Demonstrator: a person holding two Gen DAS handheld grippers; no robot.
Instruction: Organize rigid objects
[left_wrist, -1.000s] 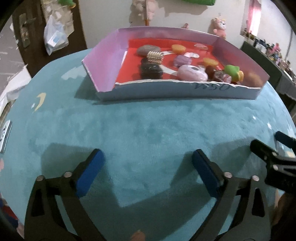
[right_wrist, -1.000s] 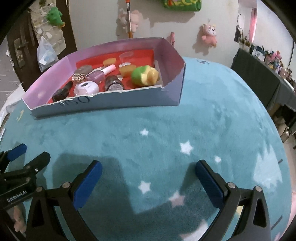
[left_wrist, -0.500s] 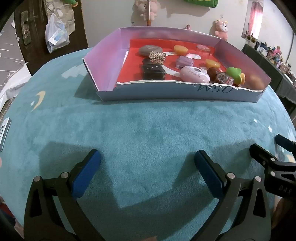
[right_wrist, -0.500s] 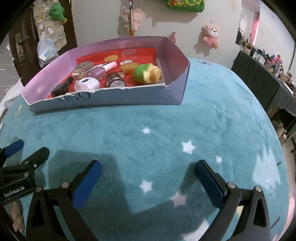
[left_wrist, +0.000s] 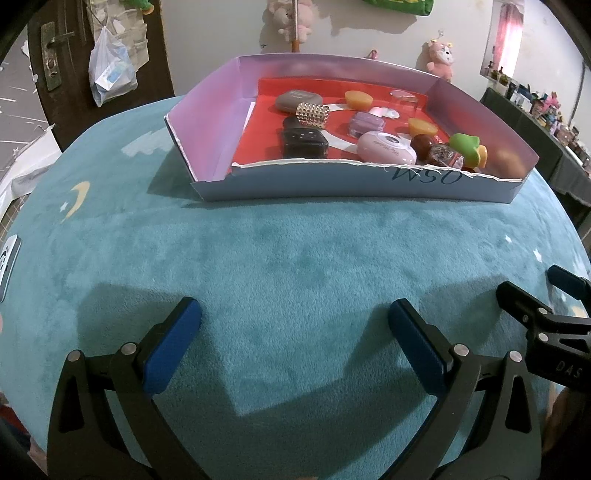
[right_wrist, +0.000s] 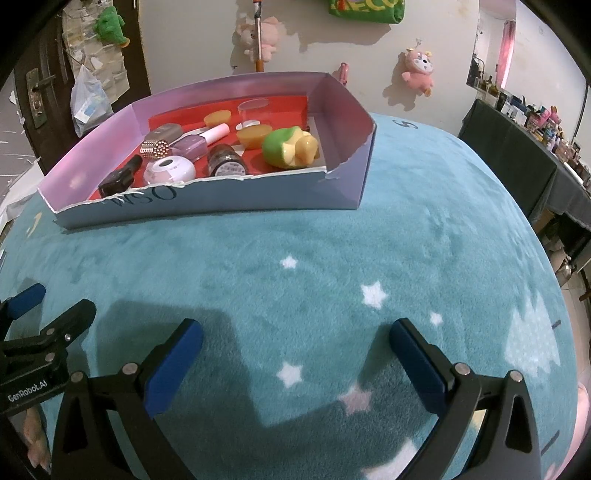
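Note:
A shallow cardboard box (left_wrist: 207, 122) (right_wrist: 347, 118) with a red floor stands at the far side of a teal plush cloth (left_wrist: 295, 266). It holds several small items: a black bottle (left_wrist: 304, 142), a studded gold cylinder (left_wrist: 312, 113), a pink oval case (left_wrist: 386, 147) (right_wrist: 169, 170), a purple nail polish bottle (right_wrist: 194, 144) and a green-yellow toy (right_wrist: 290, 147). My left gripper (left_wrist: 294, 314) is open and empty over the cloth. My right gripper (right_wrist: 294, 334) is open and empty beside it.
The cloth has white stars (right_wrist: 375, 293) and a moon print (left_wrist: 75, 197). A dark door (left_wrist: 55, 66) with a hanging plastic bag (left_wrist: 110, 70) is at the back left. Plush toys (right_wrist: 419, 70) hang on the wall. A cluttered dark shelf (right_wrist: 524, 147) stands right.
Both grippers have tilted up and pulled back slightly, so the box sits lower in both views. Both stay open and empty.

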